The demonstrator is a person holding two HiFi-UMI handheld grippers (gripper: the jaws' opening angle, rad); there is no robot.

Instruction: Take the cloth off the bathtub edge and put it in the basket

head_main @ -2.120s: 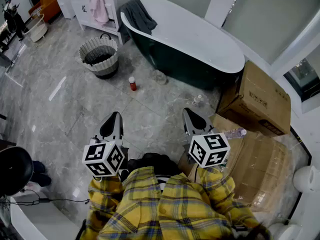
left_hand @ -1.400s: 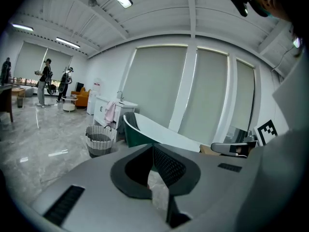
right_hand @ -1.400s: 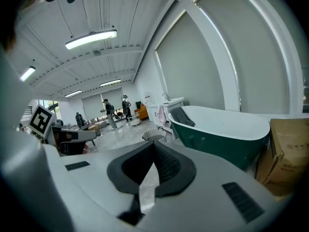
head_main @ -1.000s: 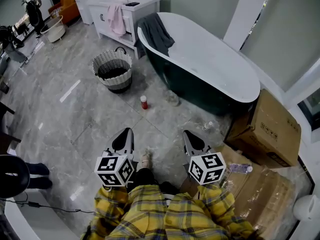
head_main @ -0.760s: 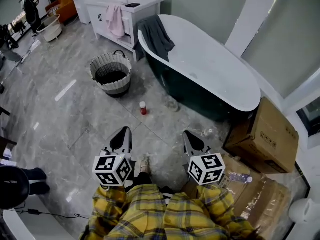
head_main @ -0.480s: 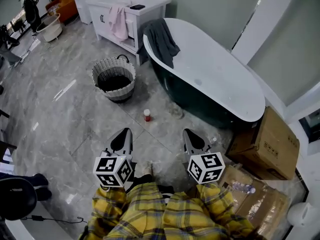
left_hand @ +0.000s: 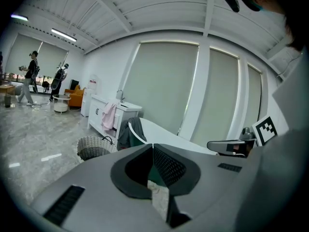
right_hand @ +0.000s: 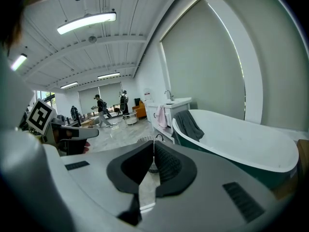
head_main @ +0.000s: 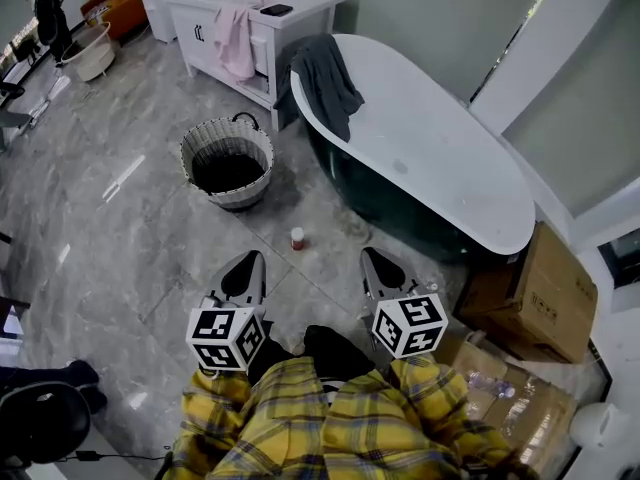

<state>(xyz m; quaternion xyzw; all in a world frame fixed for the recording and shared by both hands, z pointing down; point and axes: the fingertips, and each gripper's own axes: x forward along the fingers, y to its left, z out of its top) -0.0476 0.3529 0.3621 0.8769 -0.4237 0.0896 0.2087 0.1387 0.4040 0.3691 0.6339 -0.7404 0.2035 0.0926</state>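
Note:
A dark grey cloth [head_main: 325, 80] hangs over the near end of the white bathtub's rim [head_main: 420, 133]; it also shows in the left gripper view [left_hand: 126, 133] and the right gripper view [right_hand: 189, 123]. A woven basket [head_main: 228, 160] stands on the floor left of the tub, its dark inside showing nothing I can make out. My left gripper [head_main: 245, 266] and right gripper [head_main: 377, 265] are both shut and hold nothing. They hang side by side over the floor, well short of tub and basket.
A small red-and-white bottle [head_main: 297, 238] stands on the grey tiles between me and the basket. A white vanity [head_main: 250, 18] with a pink towel [head_main: 236, 40] sits behind the basket. Cardboard boxes [head_main: 540, 293] are stacked at the right. People stand far off [right_hand: 100, 109].
The tub, basket and bottle have drawn nearer in the head view as I walk toward them. Both grippers stay shut and level in front of me.

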